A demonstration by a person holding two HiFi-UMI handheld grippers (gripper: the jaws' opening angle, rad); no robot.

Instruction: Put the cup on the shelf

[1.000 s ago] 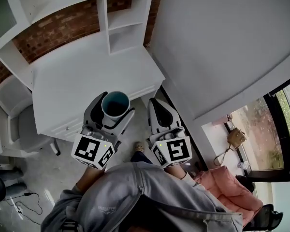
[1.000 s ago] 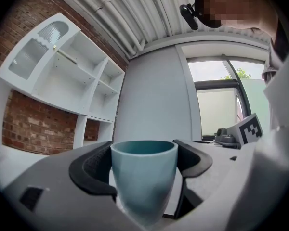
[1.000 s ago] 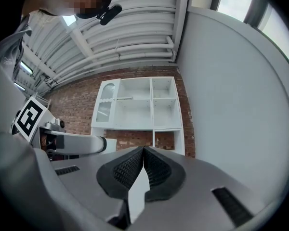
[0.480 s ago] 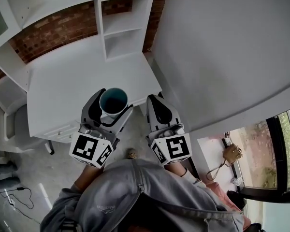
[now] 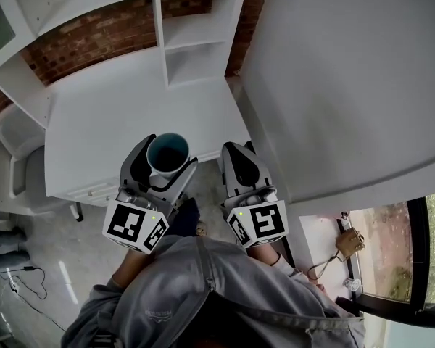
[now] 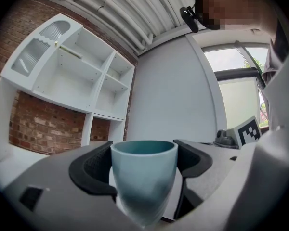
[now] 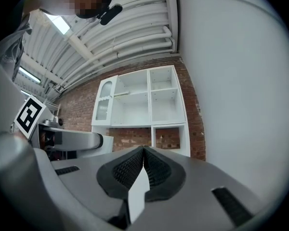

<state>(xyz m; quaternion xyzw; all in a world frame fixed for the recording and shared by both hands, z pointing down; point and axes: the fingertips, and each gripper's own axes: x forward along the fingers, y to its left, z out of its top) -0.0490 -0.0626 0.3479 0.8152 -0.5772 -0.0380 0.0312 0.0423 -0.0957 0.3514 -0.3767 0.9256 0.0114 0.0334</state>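
At the near edge of the white desk, well apart from the shelf: risks clipping the divider on entering a bay. Holds the blue cup upright in the left gripper, jaws spread wide, pads against its sides; shows the right gripper pinched together, empty. Might slip through on that taper, or topple if released tilted.

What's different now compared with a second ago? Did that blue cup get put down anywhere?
Not yet. The person has moved both grippers forward, closer to the white desk and its shelf unit. Nothing was grabbed or released. Unchanged: the left gripper stays clamped on the upright cup, and the right gripper stays shut and empty beside it.
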